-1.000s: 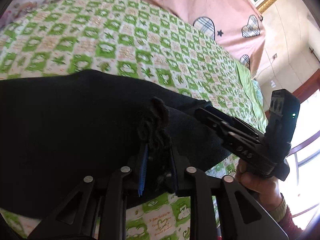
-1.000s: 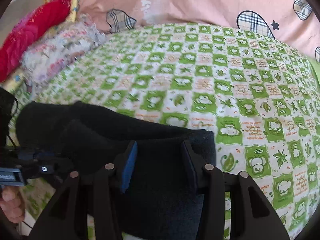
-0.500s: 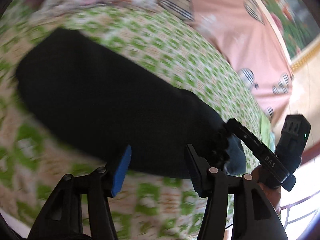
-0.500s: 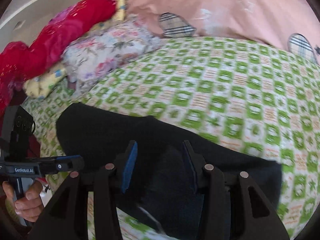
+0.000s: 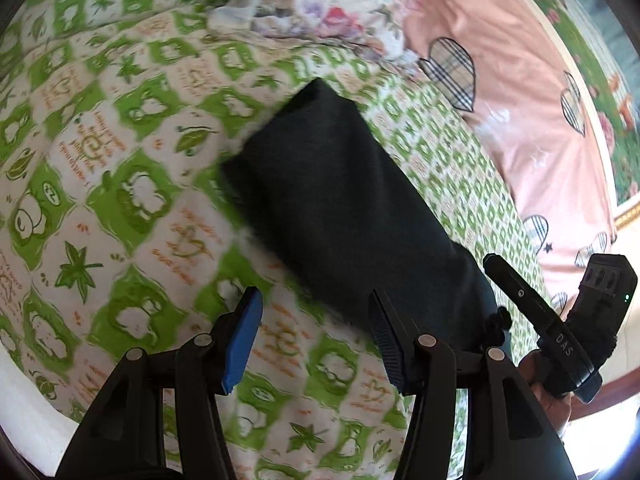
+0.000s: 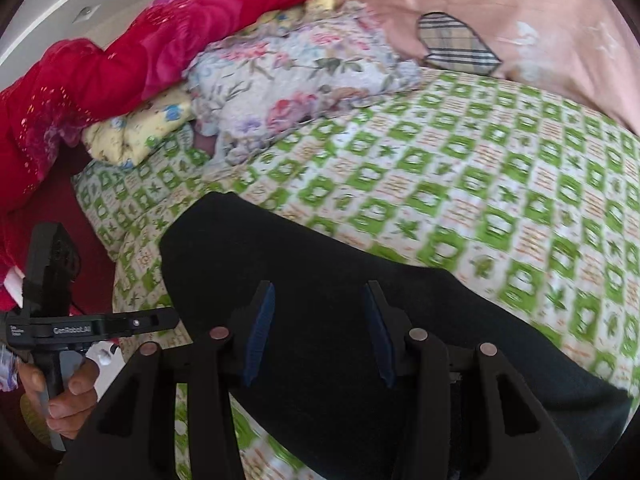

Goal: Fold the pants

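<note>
The black pants (image 5: 344,208) lie as one long folded strip on the green-and-white patterned bed sheet (image 5: 132,184); they also fill the lower right wrist view (image 6: 340,332). My left gripper (image 5: 316,304) is open and empty, above the sheet just beside the strip's near long edge. My right gripper (image 6: 318,296) is open and empty, held over the middle of the pants. The right gripper also shows at the left wrist view's right edge (image 5: 532,304), and the left gripper at the right wrist view's left edge (image 6: 132,322).
A floral pillow (image 6: 288,76), a yellow cloth (image 6: 140,132) and a red blanket (image 6: 132,44) are piled past the far end of the pants. A pink quilt with plaid hearts (image 5: 520,92) lies along the far side. The bed edge (image 5: 24,408) is near the left gripper.
My left gripper let go of the bunched black fabric and opened. Both grippers swung left along the pants toward the far end, and the view is blurred by motion.
</note>
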